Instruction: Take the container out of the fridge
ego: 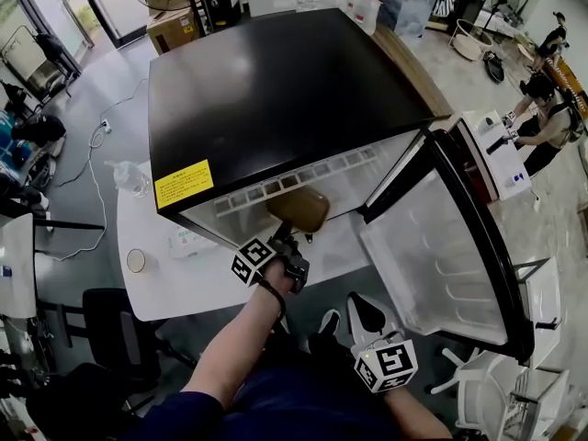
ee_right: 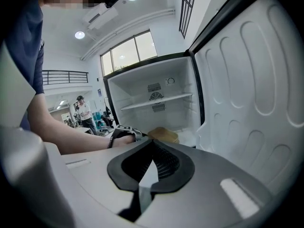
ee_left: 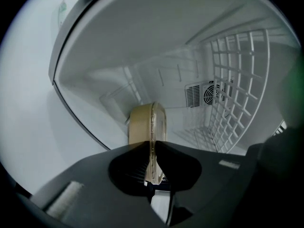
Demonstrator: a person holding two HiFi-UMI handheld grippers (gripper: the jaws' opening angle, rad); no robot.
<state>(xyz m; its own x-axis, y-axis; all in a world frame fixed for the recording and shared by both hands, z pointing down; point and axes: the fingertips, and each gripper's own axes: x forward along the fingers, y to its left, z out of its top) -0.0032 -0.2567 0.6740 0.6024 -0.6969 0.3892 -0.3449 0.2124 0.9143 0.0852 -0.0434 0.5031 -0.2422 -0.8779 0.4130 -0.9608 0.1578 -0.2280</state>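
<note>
Tan and smooth, with rounded corners, the container [ee_left: 147,125] is sitting at the near edge of the fridge [ego: 276,90] floor, left of the open door [ego: 441,265]. My left gripper [ee_left: 152,148] is pinching its thin rim, jaws pressing nearly together on it. I am judging the grasp as made; next I am needing to draw it straight toward me, level. My right gripper [ee_right: 151,151] is hanging near my body, jaws closed on nothing.
</note>
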